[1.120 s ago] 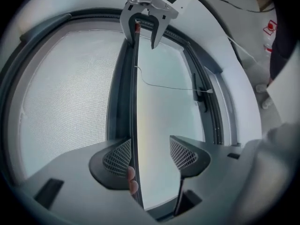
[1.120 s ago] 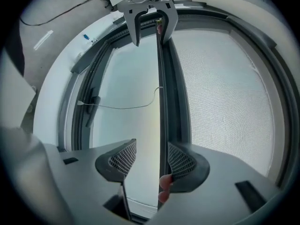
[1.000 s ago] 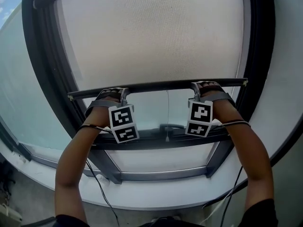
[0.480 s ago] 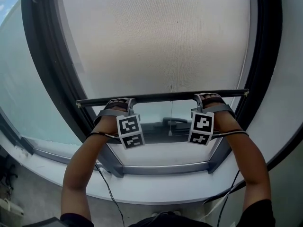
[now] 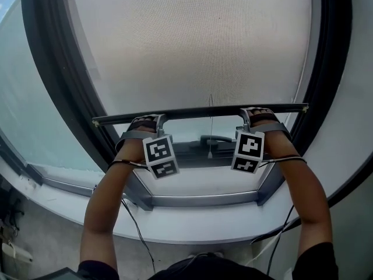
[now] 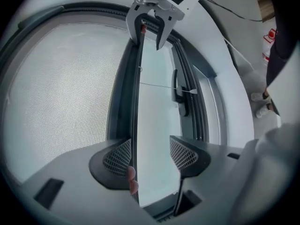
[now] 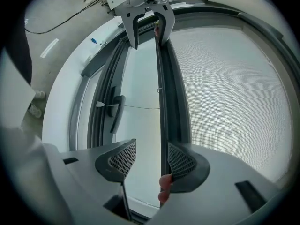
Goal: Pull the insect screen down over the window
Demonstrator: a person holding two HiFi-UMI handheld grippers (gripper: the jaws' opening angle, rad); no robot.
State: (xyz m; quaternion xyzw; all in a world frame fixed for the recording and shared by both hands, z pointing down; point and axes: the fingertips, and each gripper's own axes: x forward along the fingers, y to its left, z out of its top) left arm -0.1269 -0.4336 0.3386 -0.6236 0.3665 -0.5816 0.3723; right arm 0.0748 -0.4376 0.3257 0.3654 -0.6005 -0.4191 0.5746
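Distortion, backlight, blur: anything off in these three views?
Head view: heavy fisheye bows the window frame; insect screen backlit bright, no motion blur. Left gripper view: black circular vignette, pull bar sharp. Right gripper view: same vignette, mesh weave resolved.

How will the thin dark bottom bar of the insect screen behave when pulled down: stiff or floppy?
Probably stiff: the thin dark bar runs straight across the window. The pale mesh above looks flat, so it likely follows evenly. The bar lies against one jaw of the left gripper, so it might slip.
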